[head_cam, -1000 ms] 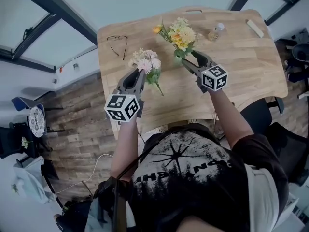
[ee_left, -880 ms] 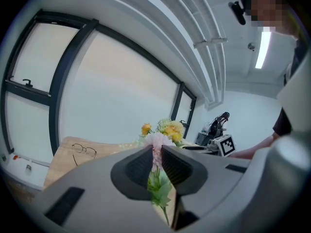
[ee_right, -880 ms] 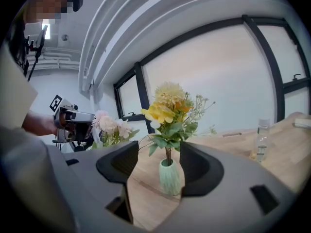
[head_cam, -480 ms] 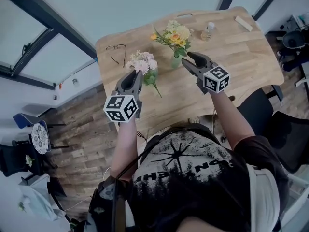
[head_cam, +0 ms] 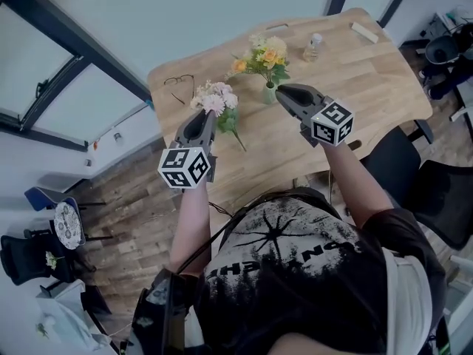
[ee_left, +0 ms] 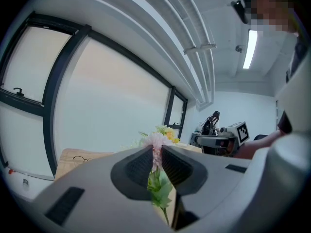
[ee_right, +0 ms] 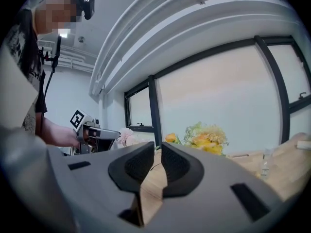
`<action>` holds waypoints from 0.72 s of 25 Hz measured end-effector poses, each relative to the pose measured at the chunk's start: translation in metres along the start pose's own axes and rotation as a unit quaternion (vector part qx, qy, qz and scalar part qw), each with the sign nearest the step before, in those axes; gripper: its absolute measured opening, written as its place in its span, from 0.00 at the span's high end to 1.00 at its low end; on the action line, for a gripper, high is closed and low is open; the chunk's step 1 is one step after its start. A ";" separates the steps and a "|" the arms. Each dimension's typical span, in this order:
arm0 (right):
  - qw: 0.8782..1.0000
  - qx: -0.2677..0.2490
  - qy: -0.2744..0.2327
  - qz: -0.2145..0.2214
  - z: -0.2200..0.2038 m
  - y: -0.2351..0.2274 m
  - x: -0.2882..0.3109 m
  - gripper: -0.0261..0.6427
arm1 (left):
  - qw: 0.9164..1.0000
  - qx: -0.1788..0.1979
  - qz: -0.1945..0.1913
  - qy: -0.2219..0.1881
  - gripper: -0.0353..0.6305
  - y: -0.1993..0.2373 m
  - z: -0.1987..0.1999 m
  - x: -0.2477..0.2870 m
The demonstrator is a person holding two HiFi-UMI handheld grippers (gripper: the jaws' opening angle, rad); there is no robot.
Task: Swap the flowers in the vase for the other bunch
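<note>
A pink flower bunch (head_cam: 216, 100) hangs above the wooden table (head_cam: 369, 80), its stem pinched in my left gripper (head_cam: 206, 115). The left gripper view shows the pink head (ee_left: 156, 141) and green leaves between the pads of that gripper (ee_left: 156, 152). A yellow bunch (head_cam: 264, 56) stands upright in a small pale green vase (head_cam: 270, 92). My right gripper (head_cam: 281, 91) hovers just right of the vase, apart from it. Its jaws are closing with nothing between them (ee_right: 156, 152). The yellow bunch (ee_right: 206, 138) lies ahead of it to the right.
Eyeglasses (head_cam: 179, 86) lie at the table's back left. A small bottle (head_cam: 314, 46) and a wooden block (head_cam: 363, 32) sit toward the far right. Dark chairs (head_cam: 436, 198) stand right of the table. A window wall runs behind it.
My right gripper let go of the yellow bunch's stems, rose clear of the vase and brought its jaws together. The left gripper drifted slightly with the pink bunch.
</note>
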State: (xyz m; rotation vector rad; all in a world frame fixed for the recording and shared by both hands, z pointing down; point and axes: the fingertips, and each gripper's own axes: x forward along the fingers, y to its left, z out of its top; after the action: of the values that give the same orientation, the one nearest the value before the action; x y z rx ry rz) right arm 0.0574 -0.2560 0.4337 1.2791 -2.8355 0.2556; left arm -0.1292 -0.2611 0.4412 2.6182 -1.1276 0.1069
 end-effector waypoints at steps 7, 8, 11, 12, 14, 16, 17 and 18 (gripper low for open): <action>1.000 -0.010 -0.003 -0.010 0.007 0.012 -0.011 0.88 | 1.000 0.006 -0.004 0.000 0.85 0.002 -0.002 -0.008; 1.000 -0.011 -0.002 -0.011 0.007 0.013 -0.012 0.88 | 1.000 0.007 -0.004 0.001 0.85 0.002 -0.002 -0.008; 1.000 -0.009 0.000 -0.015 0.003 0.015 -0.014 0.88 | 1.000 0.006 -0.006 0.004 0.85 0.004 -0.004 -0.008; 1.000 -0.008 0.001 -0.017 0.002 0.015 -0.014 0.88 | 1.000 0.006 -0.007 0.005 0.85 0.004 -0.005 -0.008; 1.000 -0.006 0.001 -0.019 0.001 0.016 -0.016 0.88 | 1.000 0.006 -0.010 0.006 0.85 0.003 -0.006 -0.007; 1.000 -0.005 0.001 -0.019 0.000 0.018 -0.017 0.88 | 1.000 0.006 -0.012 0.006 0.85 0.002 -0.007 -0.006; 1.000 -0.005 0.001 -0.018 0.000 0.018 -0.017 0.88 | 1.000 0.006 -0.013 0.006 0.85 0.002 -0.007 -0.006; 1.000 -0.004 0.001 -0.018 0.000 0.019 -0.017 0.89 | 1.000 0.006 -0.014 0.007 0.85 0.002 -0.007 -0.005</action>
State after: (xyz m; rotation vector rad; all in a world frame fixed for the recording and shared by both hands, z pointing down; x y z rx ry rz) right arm 0.0544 -0.2310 0.4299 1.3253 -2.8062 0.2428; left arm -0.1335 -0.2568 0.4475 2.6379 -1.0894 0.1256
